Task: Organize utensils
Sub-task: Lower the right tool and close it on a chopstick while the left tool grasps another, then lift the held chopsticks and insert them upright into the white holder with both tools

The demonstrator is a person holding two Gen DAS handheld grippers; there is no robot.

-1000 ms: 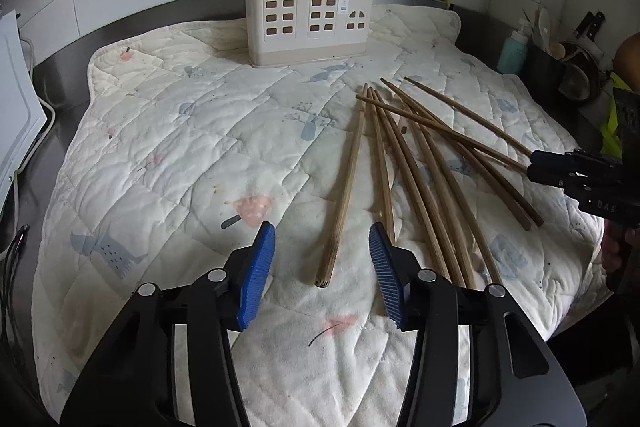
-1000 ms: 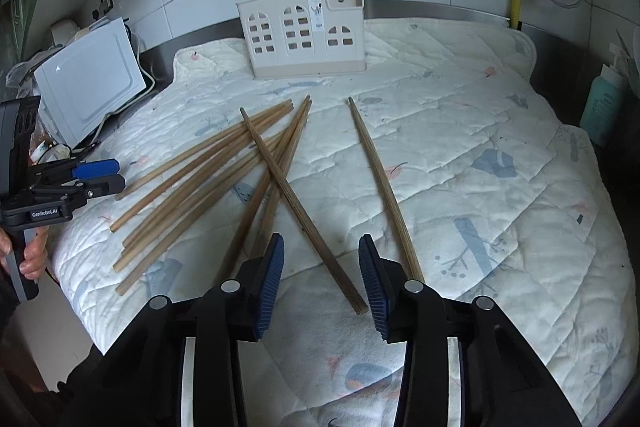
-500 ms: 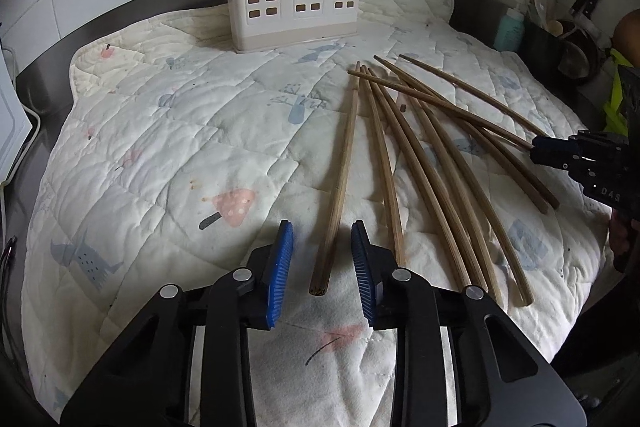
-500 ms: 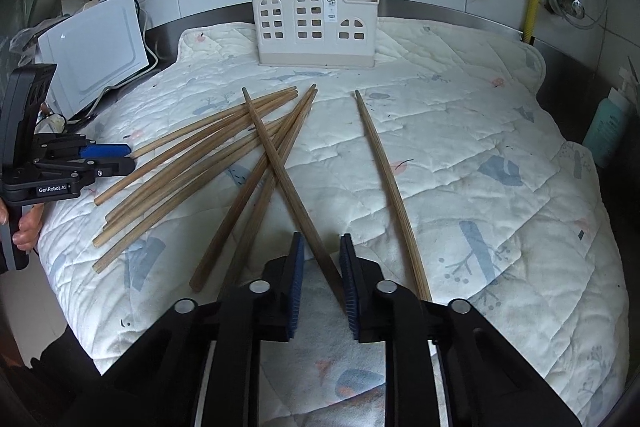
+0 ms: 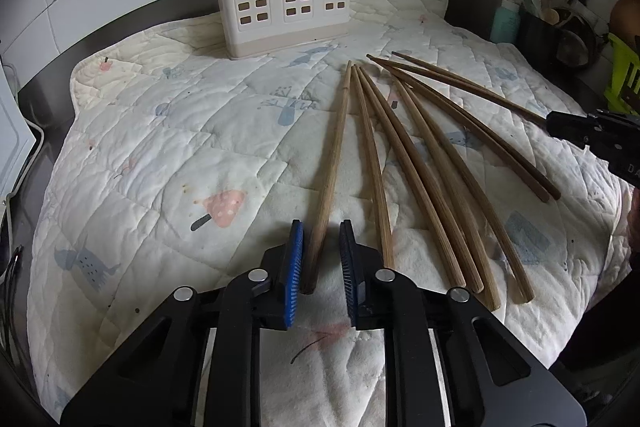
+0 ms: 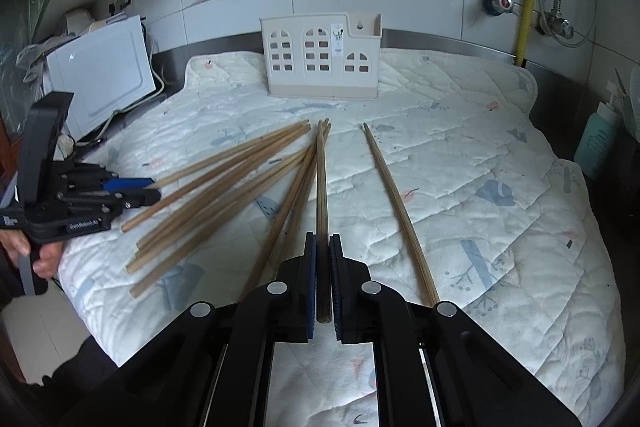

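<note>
Right tongs (image 6: 322, 279) (closed) around chopstick (image 6: 322, 195)

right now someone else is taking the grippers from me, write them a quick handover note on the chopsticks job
Left gripper: jaws straddle the near end of the leftmost chopstick, a gap on either side, not yet clamped.
Right gripper: shut on one chopstick, its tip pointing at the holder.
The other chopsticks lie fanned on the quilted mat.
The cream utensil holder stands upright at the back of the mat; no chopsticks show in it.
Done: one chopstick gripped.
Left: close the left gripper, carry both sticks to the holder, then fetch the others.
</note>
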